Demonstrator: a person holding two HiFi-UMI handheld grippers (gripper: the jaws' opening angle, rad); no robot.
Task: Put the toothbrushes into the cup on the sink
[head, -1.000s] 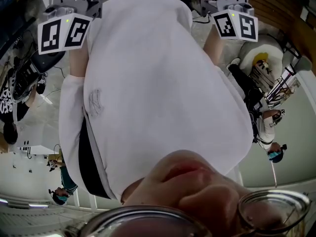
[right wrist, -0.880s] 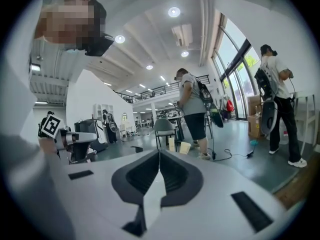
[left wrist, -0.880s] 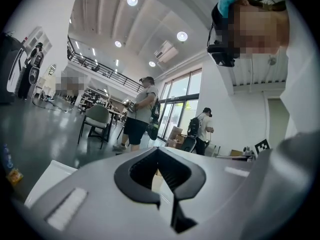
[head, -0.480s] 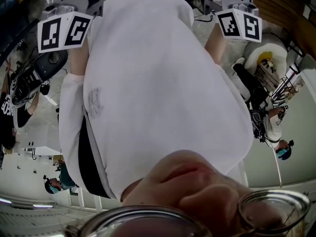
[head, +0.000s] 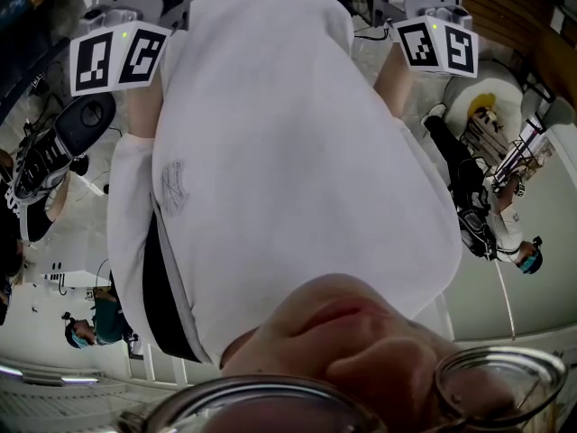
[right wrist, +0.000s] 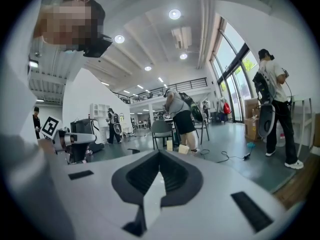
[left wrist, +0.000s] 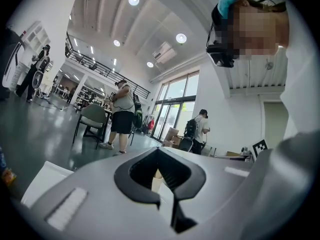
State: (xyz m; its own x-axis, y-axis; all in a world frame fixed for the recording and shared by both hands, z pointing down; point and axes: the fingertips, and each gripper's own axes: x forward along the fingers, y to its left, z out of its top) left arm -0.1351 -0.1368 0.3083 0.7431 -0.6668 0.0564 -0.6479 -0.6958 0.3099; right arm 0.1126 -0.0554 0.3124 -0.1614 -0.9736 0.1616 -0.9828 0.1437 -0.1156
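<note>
No toothbrush, cup or sink shows in any view. In the head view, the white shirt (head: 288, 152) of the person holding the grippers fills the frame, with a chin and glasses at the bottom. The left gripper's marker cube (head: 117, 59) sits top left and the right gripper's marker cube (head: 437, 46) top right; their jaws are hidden there. In the left gripper view, my left gripper (left wrist: 167, 191) points out into a hall with its jaws together and nothing held. My right gripper (right wrist: 152, 184) is likewise shut and empty.
Both gripper views face a large hall with a grey floor. A chair (left wrist: 92, 120) and a standing person (left wrist: 122, 115) are ahead of the left gripper, with glass doors behind. Ahead of the right gripper stand a person (right wrist: 179, 115), another person (right wrist: 274, 109) and a floor cable (right wrist: 231, 156).
Both marker cubes stay almost where they were. The surroundings in the head view have shifted: the shoe at the left moved up, and the small figures at lower left and right drifted outward.
</note>
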